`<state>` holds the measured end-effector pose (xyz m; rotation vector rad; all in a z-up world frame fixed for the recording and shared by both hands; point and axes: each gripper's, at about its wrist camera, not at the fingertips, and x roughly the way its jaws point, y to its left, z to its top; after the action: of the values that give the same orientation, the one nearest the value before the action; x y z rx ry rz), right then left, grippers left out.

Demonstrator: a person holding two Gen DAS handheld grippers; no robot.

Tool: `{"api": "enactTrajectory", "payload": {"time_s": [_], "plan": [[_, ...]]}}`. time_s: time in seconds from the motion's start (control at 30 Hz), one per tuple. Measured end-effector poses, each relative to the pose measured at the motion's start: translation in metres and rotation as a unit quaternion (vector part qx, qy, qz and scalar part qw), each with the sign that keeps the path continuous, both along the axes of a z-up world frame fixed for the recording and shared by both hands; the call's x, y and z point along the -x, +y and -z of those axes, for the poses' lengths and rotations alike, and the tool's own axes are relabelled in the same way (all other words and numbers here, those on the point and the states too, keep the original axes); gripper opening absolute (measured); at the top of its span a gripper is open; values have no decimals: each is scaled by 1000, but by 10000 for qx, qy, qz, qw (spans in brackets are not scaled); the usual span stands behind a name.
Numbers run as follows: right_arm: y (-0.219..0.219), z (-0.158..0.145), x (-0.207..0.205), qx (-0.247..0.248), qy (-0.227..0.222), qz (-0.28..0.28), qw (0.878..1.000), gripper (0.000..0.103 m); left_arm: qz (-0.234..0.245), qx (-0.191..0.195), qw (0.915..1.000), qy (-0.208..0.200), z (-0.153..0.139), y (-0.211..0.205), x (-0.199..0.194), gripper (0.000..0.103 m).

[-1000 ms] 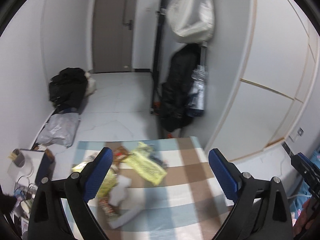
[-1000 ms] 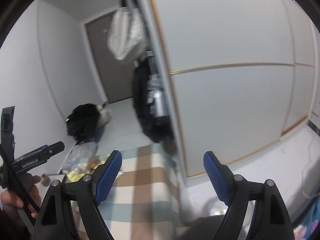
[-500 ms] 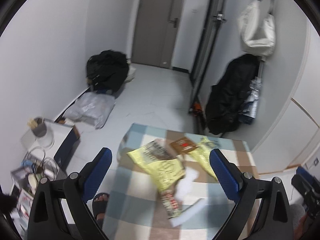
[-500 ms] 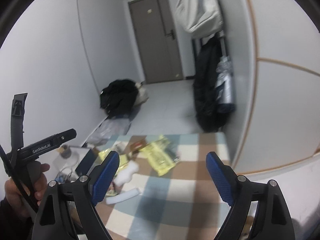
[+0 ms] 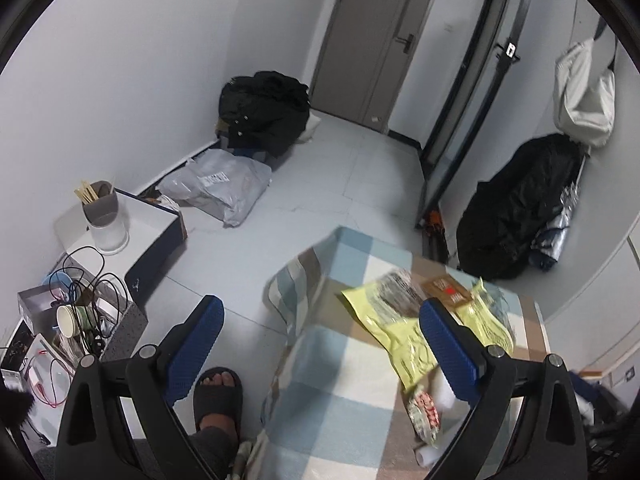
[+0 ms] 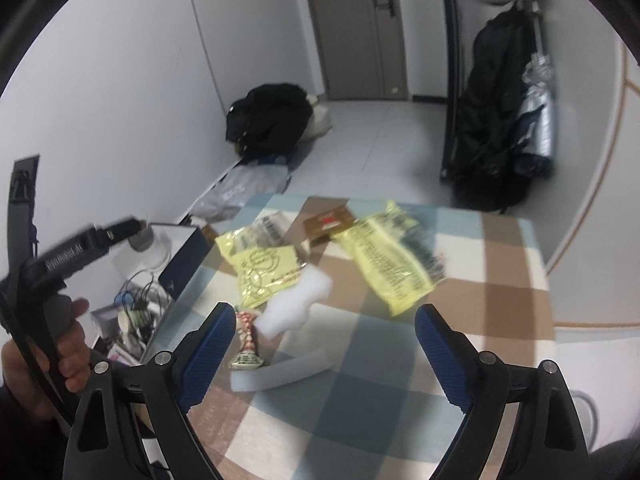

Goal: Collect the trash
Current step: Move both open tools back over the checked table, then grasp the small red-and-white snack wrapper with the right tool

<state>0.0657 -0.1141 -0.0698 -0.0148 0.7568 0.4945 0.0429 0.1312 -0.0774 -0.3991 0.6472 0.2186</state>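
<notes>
Trash lies on a table with a checked cloth (image 6: 400, 380): two yellow wrappers (image 6: 260, 268) (image 6: 394, 256), a brown packet (image 6: 328, 222), a white foam lump (image 6: 298, 300), a foam strip (image 6: 280, 372) and a red-patterned wrapper (image 6: 246, 340). My right gripper (image 6: 324, 316) hovers over the foam lump, its jaws opening and touching nothing. My left gripper (image 5: 320, 306) is open above the table's left corner; one yellow wrapper (image 5: 384, 320), the brown packet (image 5: 448, 292) and the red-patterned wrapper (image 5: 426, 412) lie by its right finger (image 5: 448, 344), untouched.
A sandalled foot (image 5: 218, 392) stands left of the table. Further left are a white box with a utensil cup (image 5: 104, 216) and a bin of cables (image 5: 80, 320). A grey parcel bag (image 5: 220, 188), black bags (image 5: 264, 112) and hanging coats (image 5: 516, 208) line the floor's edges.
Both views have swung left and tipped down, so the table and its trash now sit close under the fingers. The right jaws stand slightly wider.
</notes>
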Motion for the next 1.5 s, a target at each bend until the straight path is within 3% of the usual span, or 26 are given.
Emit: {"api": "enactTrajectory", "payload": {"time_s": [0.27,0.57,0.73,0.83,1.07,1.13,1.3,1.5], "plan": [[44,33,-8,-133,662,-592,9960,90,-19,274,9996,90,6,17,-4,97],[85,65,-9,45,1065,-772,9913,60,-94,453,9989,97,7,31,-6,97],[95,77,-8,285,1179,-773,9896,34,-87,547,9983,153,10,35,-7,97],[99,82,-6,451,1169,-818,9887,24,-80,576,9982,165,11,35,-7,97],[102,80,-1,509,1101,-1009,9875,22,-84,569,9981,227,12,35,-9,97],[100,74,1,465,1036,-1033,9881,13,-82,552,9981,255,12,33,-11,97],[88,58,3,392,914,-1069,9893,5,-32,556,9980,309,13,29,-13,97],[77,62,8,423,1074,-1179,9863,5,-13,564,9975,424,17,24,-14,97]]}}
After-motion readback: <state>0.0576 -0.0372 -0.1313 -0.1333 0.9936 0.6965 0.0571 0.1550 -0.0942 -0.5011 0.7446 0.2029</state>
